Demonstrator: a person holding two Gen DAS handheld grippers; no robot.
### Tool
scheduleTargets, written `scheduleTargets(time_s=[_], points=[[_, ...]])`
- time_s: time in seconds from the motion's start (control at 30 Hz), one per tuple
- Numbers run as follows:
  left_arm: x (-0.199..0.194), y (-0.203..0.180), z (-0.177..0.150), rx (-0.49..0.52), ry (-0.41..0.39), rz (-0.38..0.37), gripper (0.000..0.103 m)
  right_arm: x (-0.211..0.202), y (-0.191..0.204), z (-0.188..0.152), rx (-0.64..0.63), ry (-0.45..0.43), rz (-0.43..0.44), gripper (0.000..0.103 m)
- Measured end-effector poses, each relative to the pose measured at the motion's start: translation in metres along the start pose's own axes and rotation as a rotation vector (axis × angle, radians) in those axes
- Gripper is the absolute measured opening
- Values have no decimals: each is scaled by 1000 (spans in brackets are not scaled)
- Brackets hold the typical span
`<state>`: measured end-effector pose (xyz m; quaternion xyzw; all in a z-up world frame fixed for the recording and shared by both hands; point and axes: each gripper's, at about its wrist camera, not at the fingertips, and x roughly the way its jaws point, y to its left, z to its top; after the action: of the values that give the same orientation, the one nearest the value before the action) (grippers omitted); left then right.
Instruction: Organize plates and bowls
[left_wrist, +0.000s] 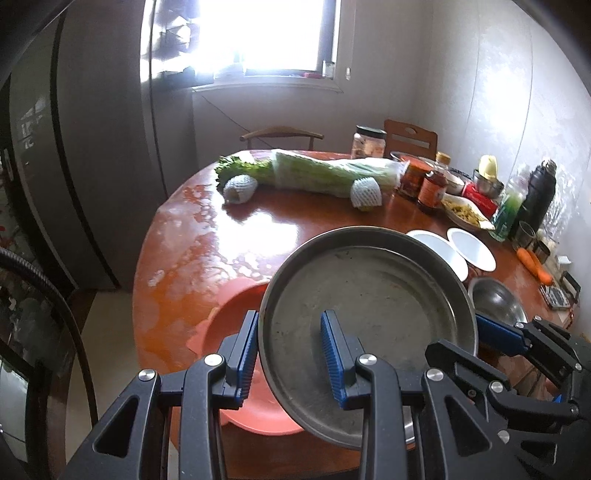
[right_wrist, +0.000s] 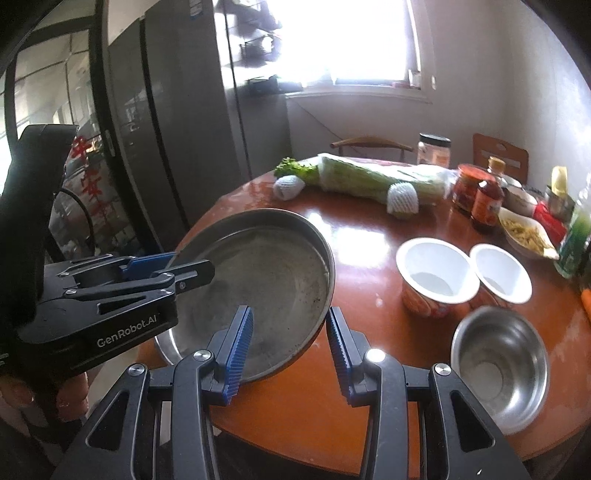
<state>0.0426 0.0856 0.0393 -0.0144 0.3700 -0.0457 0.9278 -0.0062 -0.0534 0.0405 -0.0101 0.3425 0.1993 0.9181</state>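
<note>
A large round steel plate (left_wrist: 369, 288) hangs tilted above the near side of the brown table (left_wrist: 258, 225), held from both sides. My left gripper (left_wrist: 290, 315) is shut on its near-left rim. My right gripper (right_wrist: 290, 312) is shut on the rim of the same plate (right_wrist: 266, 266) at the opposite side. Each gripper shows in the other's view: the right gripper (left_wrist: 461, 336) at the plate's right edge, the left gripper (right_wrist: 188, 264) at its left edge. Under the plate lie an orange plate (left_wrist: 236, 306) and the edge of another steel dish (right_wrist: 170, 343). A steel bowl (right_wrist: 502, 365) and two white bowls (right_wrist: 434, 269) (right_wrist: 502, 273) stand to the right.
A wrapped cabbage (left_wrist: 325, 173) lies across the far side of the table, with two foam-netted fruits beside it. Jars, bottles, a flask (left_wrist: 539, 195) and a dish of food crowd the right edge. A grey fridge (left_wrist: 92, 147) stands on the left, chairs behind the table.
</note>
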Motion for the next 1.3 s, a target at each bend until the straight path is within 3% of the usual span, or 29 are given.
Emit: scheduleTargets(time_s=[0.4, 1.0, 1.3], points=[[-2, 33, 6, -46, -27, 45, 33, 17, 25, 29, -65, -38, 23, 43], [50, 44, -14, -86, 89, 38, 33, 58, 25, 9, -58, 65, 29, 43], [57, 44, -17, -81, 103, 41, 33, 73, 22, 2, -47, 106, 28, 43]])
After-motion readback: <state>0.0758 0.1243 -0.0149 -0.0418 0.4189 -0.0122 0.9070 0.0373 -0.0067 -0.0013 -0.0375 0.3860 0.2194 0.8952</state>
